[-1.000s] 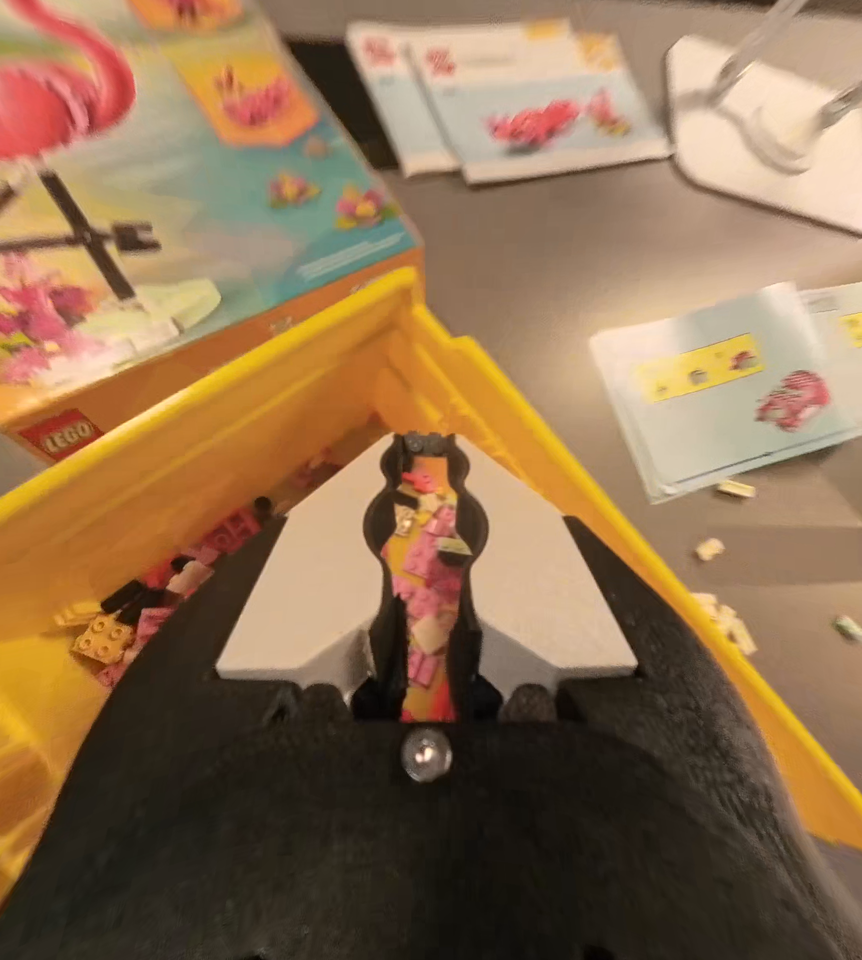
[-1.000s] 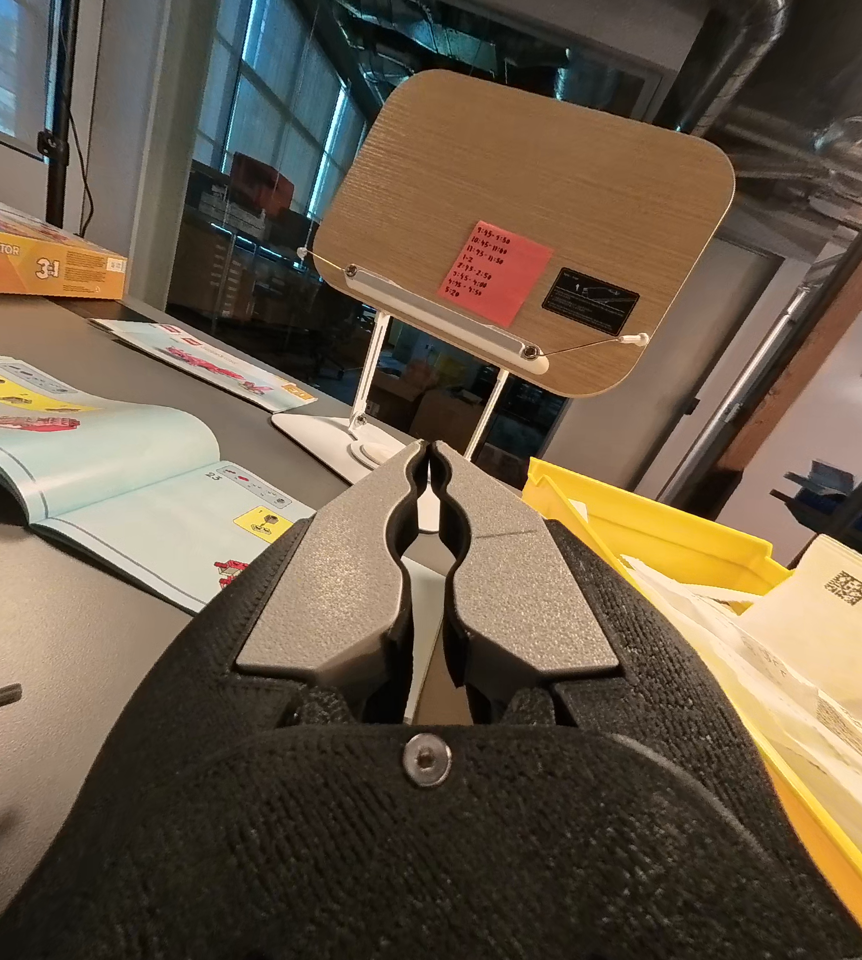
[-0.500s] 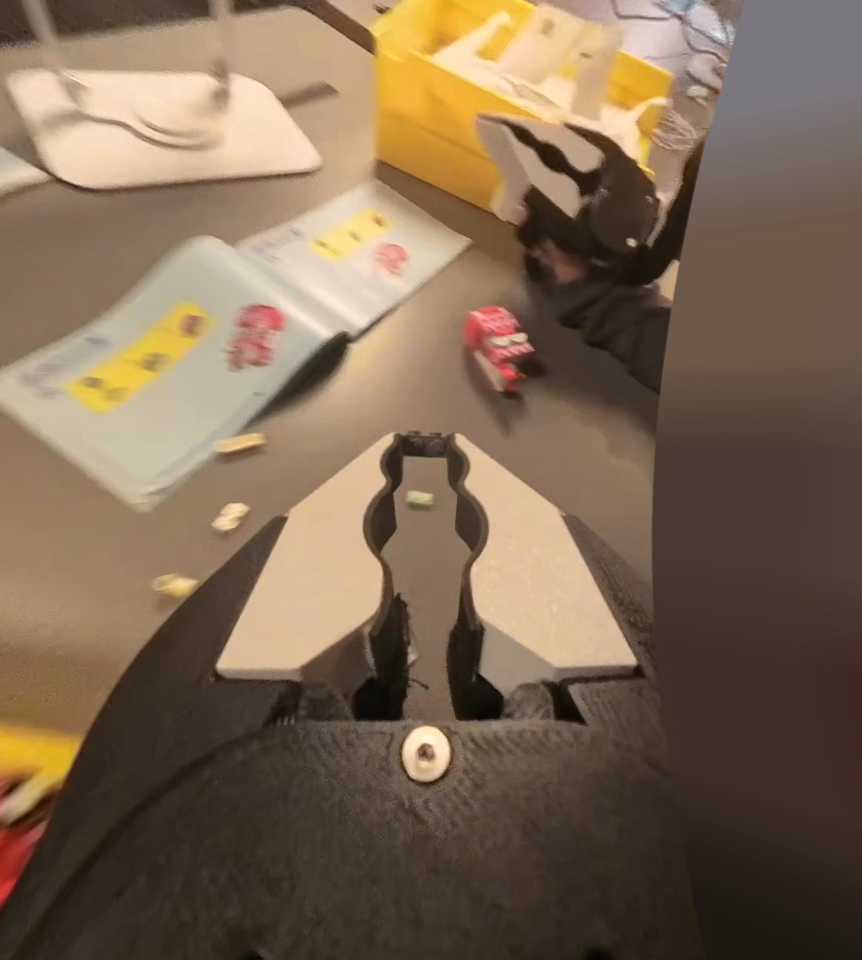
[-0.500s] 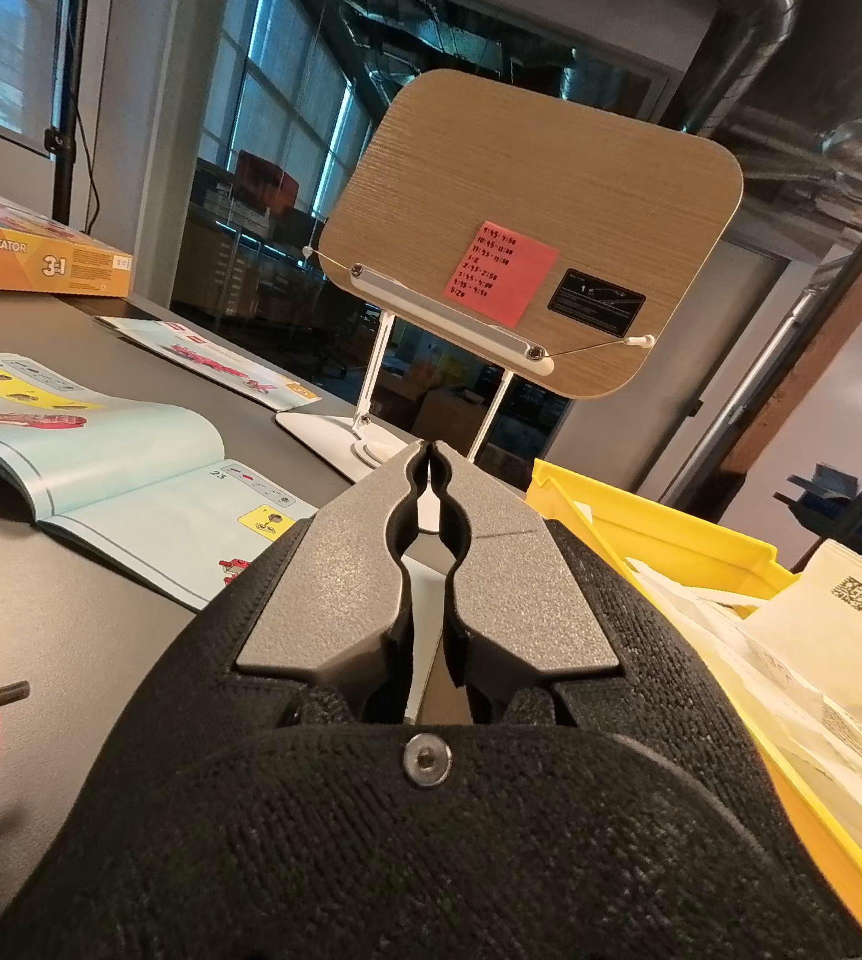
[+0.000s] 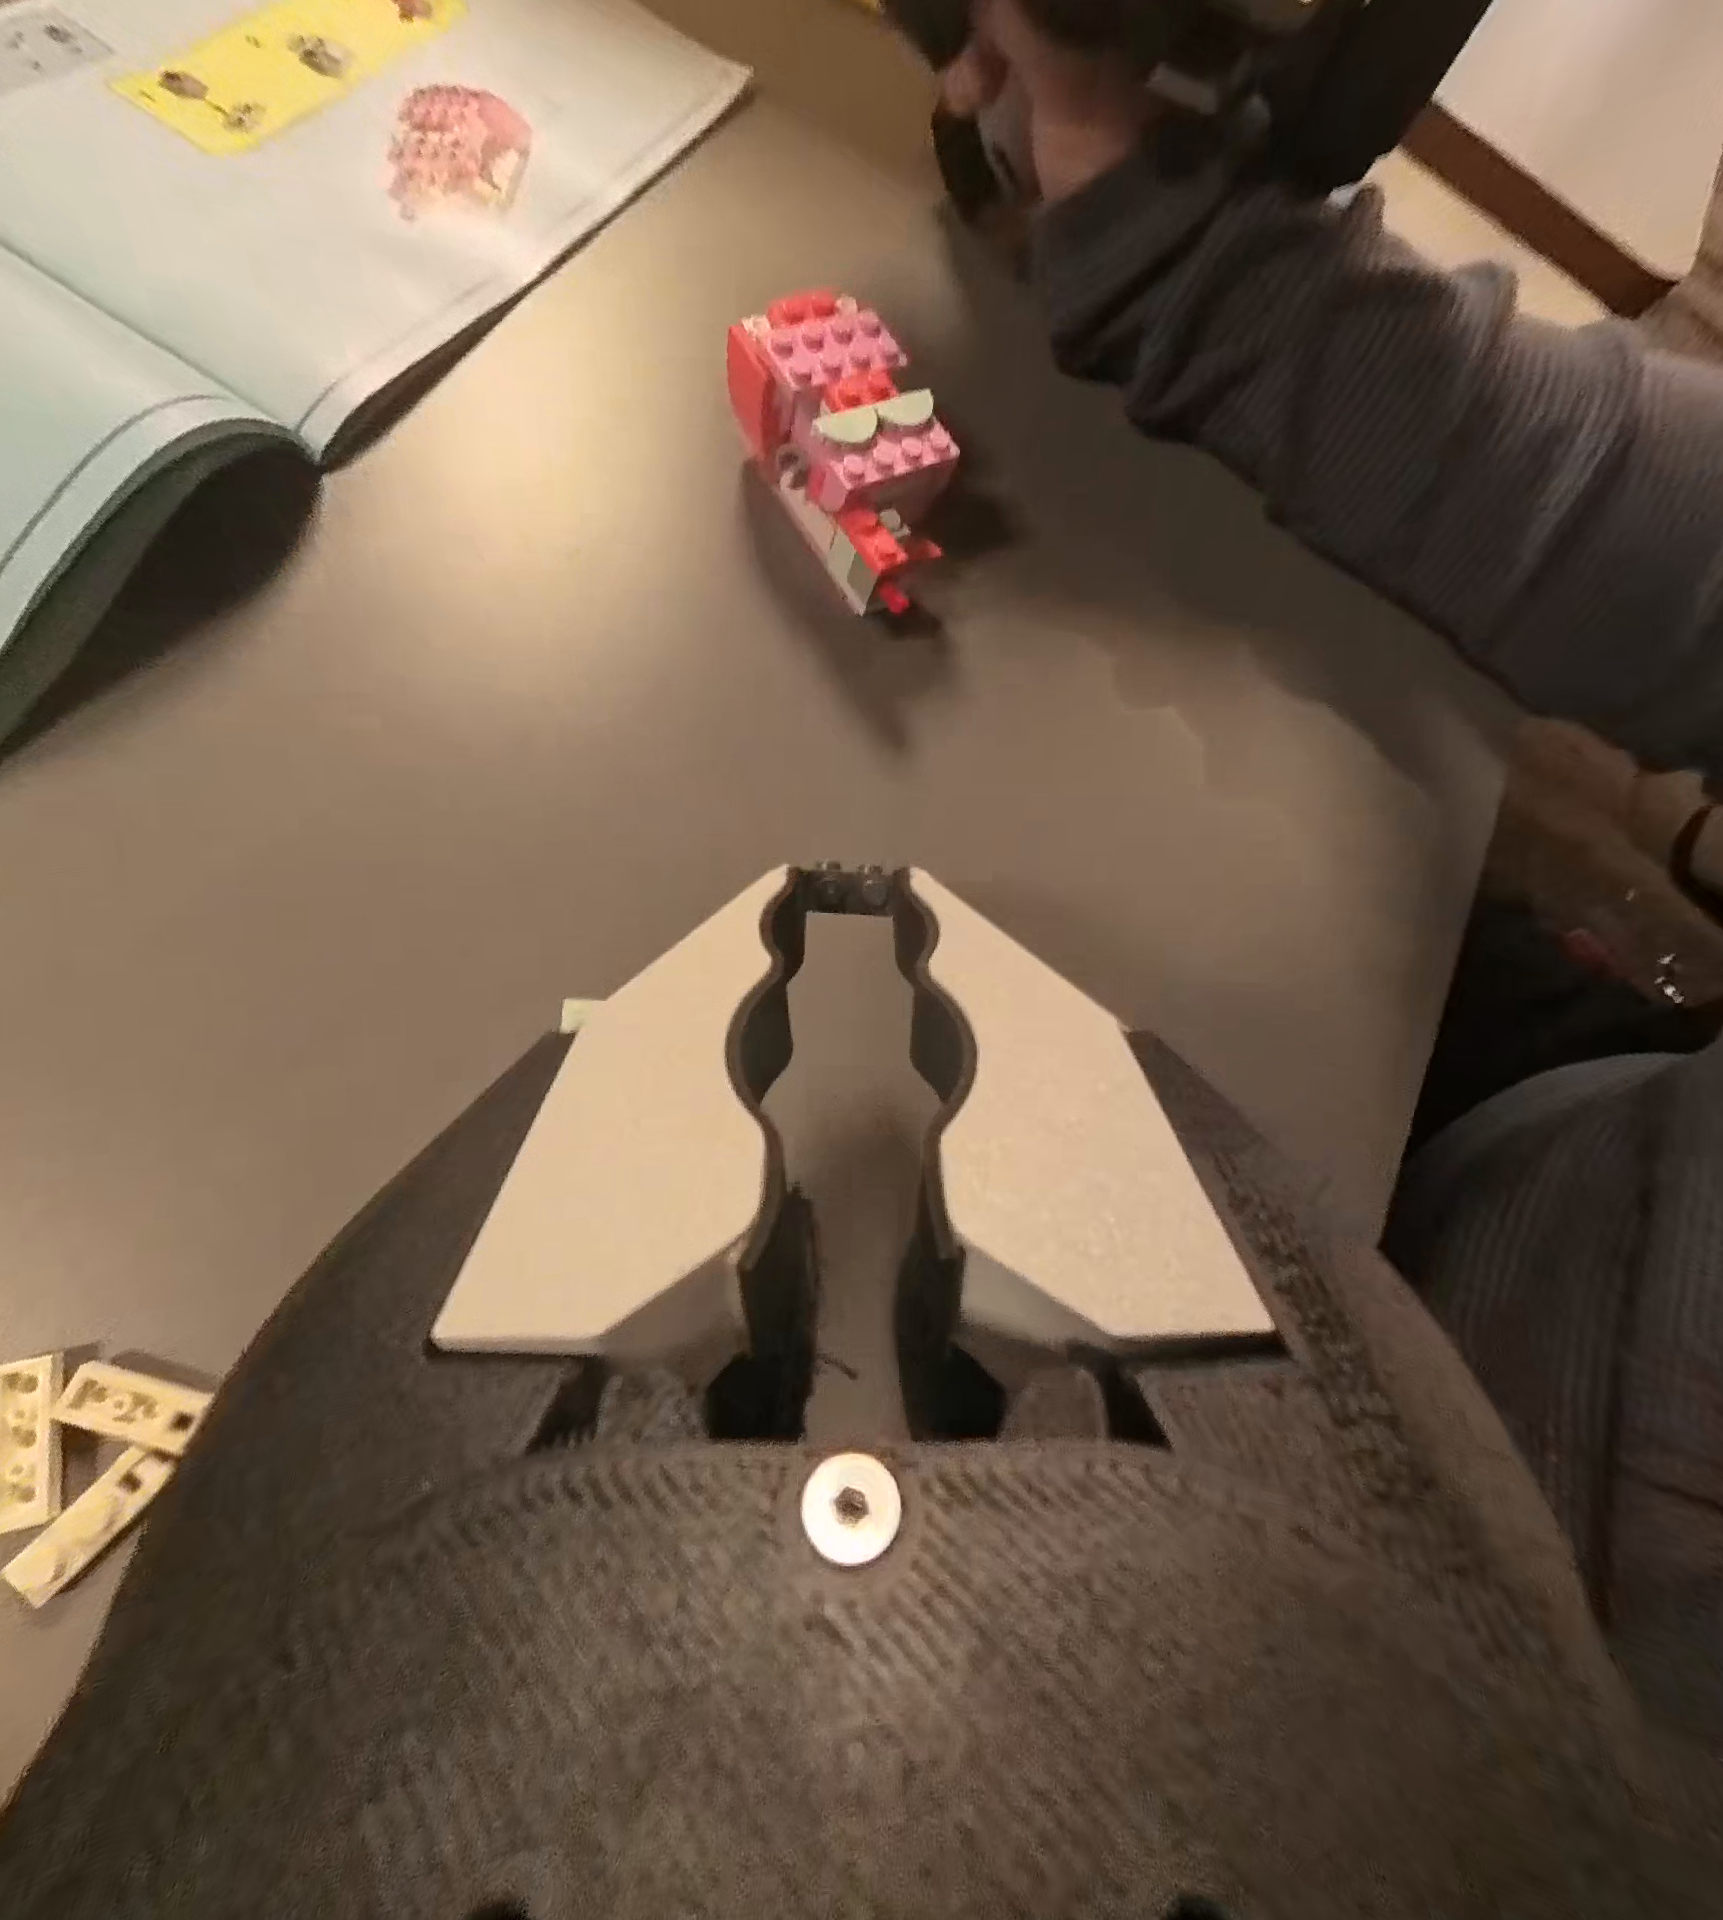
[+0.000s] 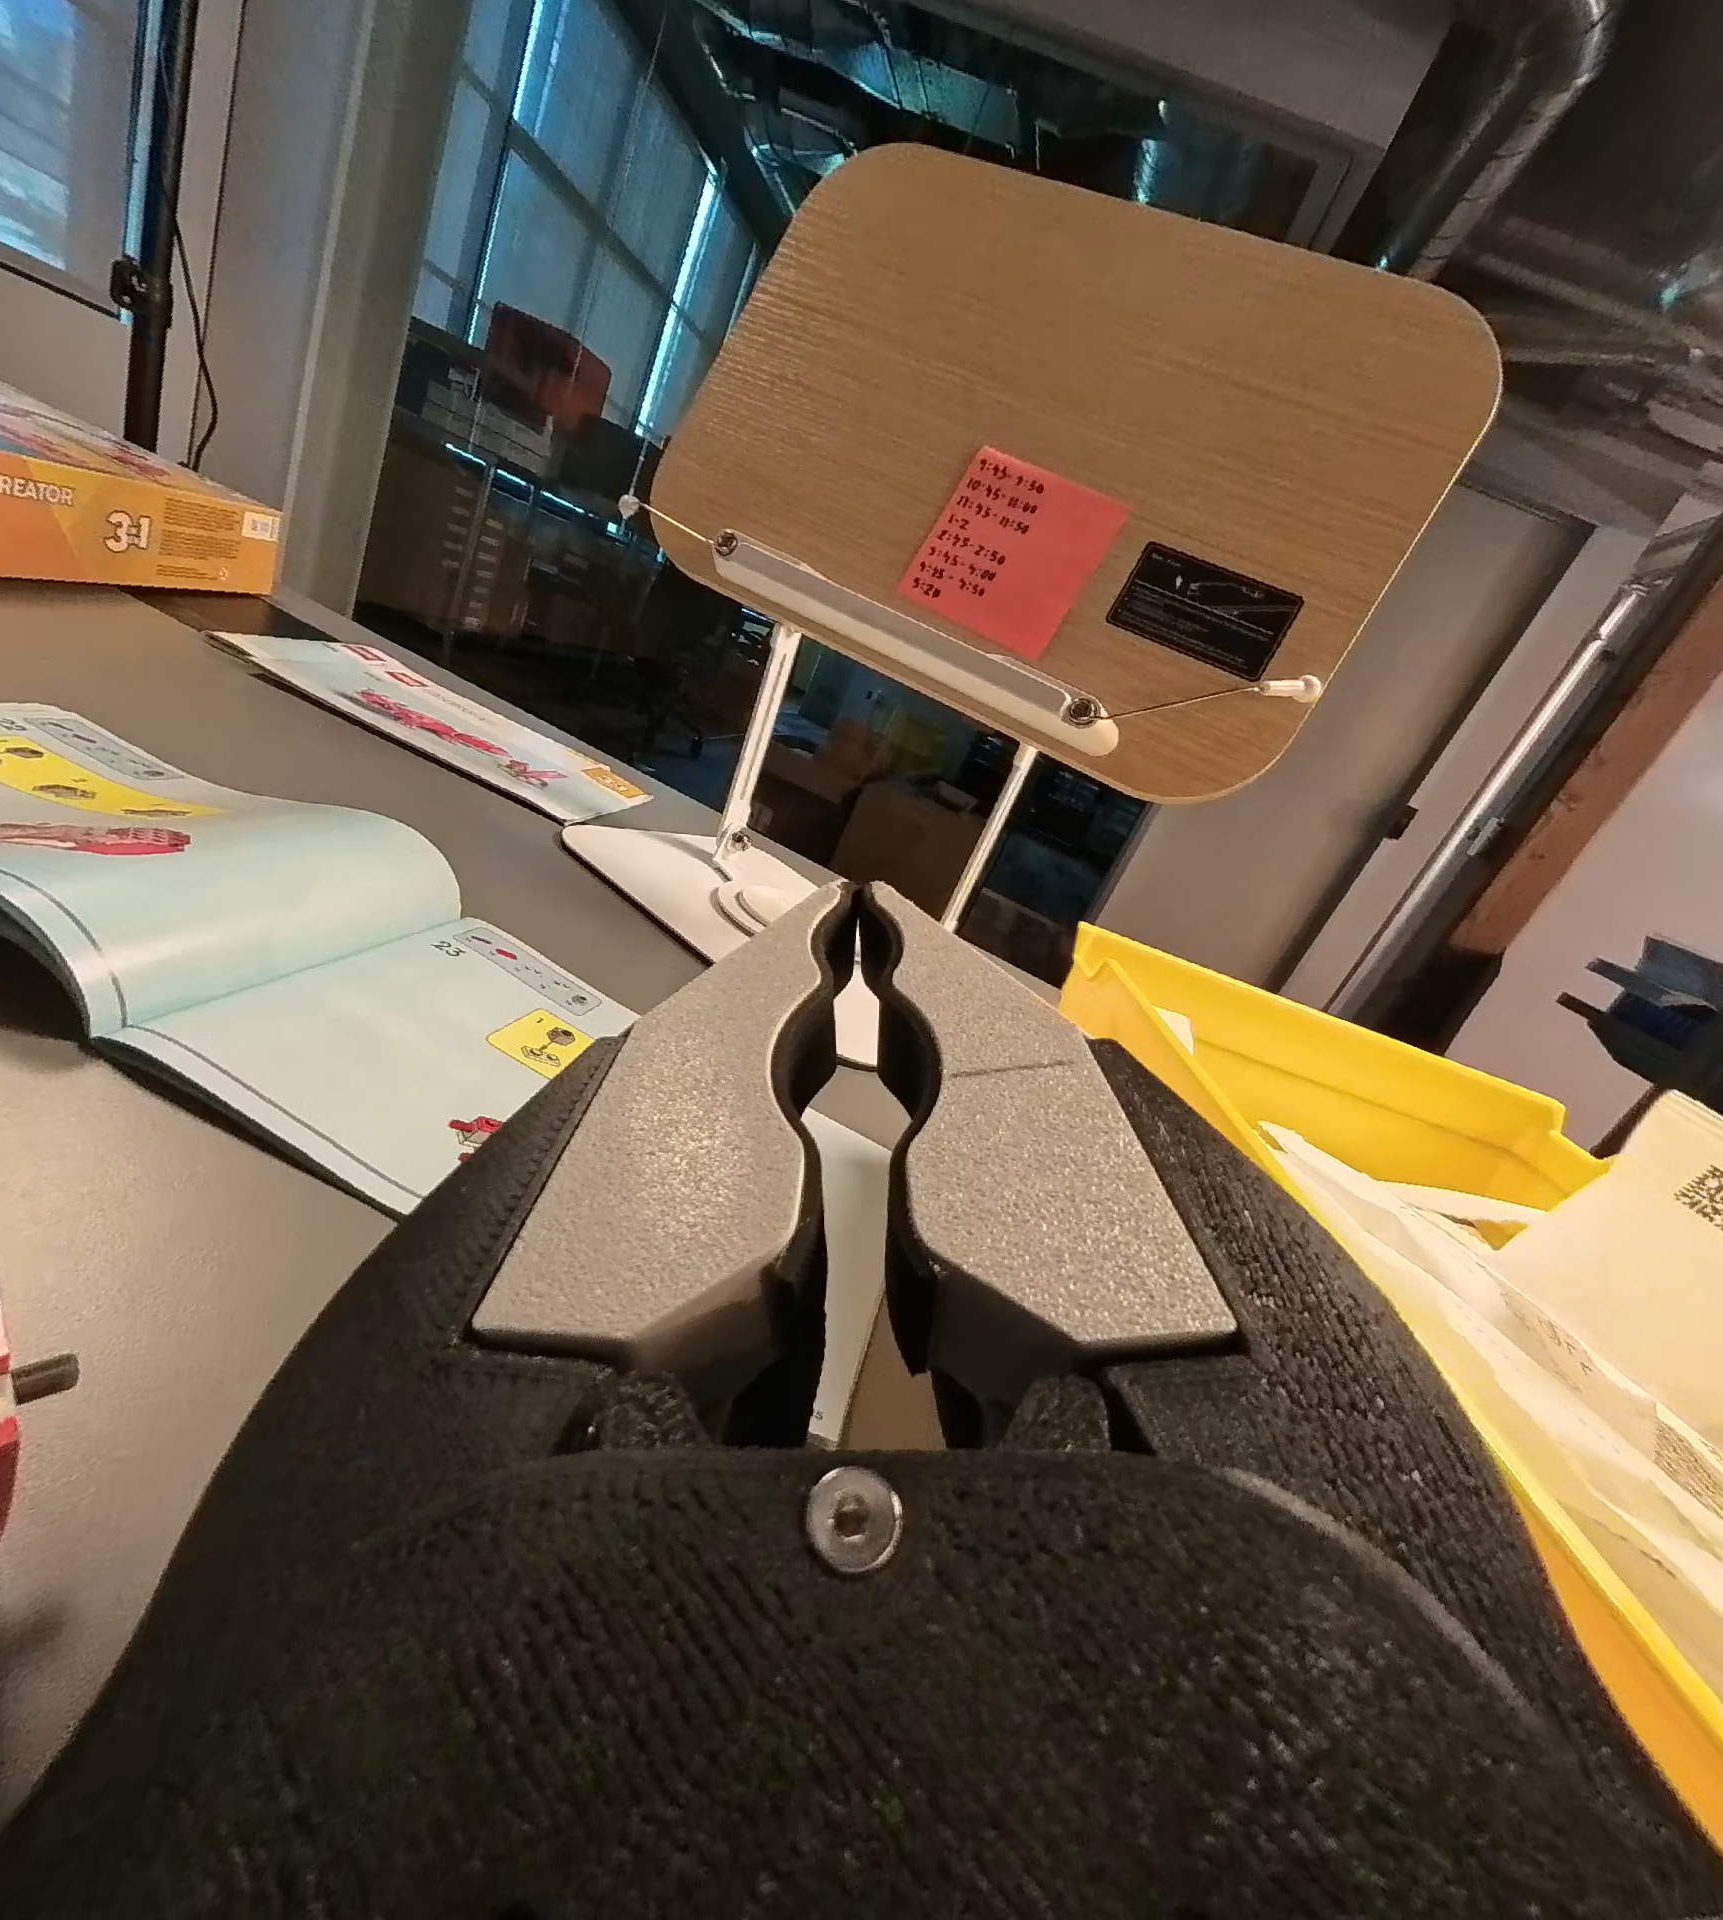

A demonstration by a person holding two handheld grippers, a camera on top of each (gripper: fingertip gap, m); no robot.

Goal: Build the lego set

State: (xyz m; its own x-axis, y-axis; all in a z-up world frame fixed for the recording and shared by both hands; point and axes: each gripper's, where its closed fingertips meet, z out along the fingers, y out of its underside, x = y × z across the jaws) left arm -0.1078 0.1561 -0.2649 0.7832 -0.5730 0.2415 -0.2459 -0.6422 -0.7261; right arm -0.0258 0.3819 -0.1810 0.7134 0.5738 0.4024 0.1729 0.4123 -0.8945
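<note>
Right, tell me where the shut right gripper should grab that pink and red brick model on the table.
Grip the pink and red brick model across its blocky pink body, on the flat side walls, coming from above. It lies on the table, and the thin red bits at its near end look fragile.

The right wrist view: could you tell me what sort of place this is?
Probably a workshop or lab: exposed ceiling ducts, large windows, and a dark table holding a yellow parts bin.

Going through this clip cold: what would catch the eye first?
A pink and red brick model sits mid-table, beyond the left gripper, which pinches a small dark brick. The right gripper, shut and bare, points at a wooden book stand beside a yellow bin.
</note>
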